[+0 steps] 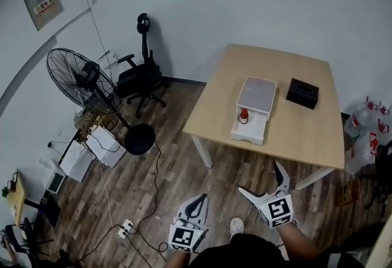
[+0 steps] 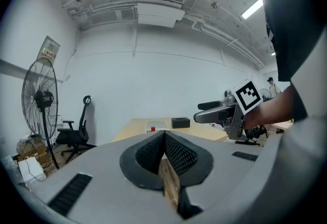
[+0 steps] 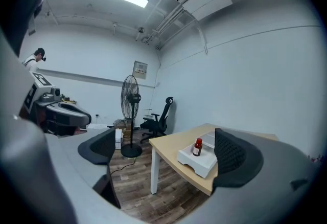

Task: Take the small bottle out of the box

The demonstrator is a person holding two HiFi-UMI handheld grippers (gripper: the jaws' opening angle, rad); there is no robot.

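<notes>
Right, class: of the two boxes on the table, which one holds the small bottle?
The white box: the small bottle, red-capped, stands in its pulled-out drawer. The black box to its right in the head view shows no bottle.

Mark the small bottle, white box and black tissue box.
small bottle (image 1: 244,114), head view, its red cap
white box (image 1: 256,92), head view, its closed top
black tissue box (image 1: 302,93), head view, its top

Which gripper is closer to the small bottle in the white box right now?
Right. The right gripper, jaws open, is just short of the table, facing the small bottle. The left gripper, jaws shut, is farther back and off to the left.
</notes>
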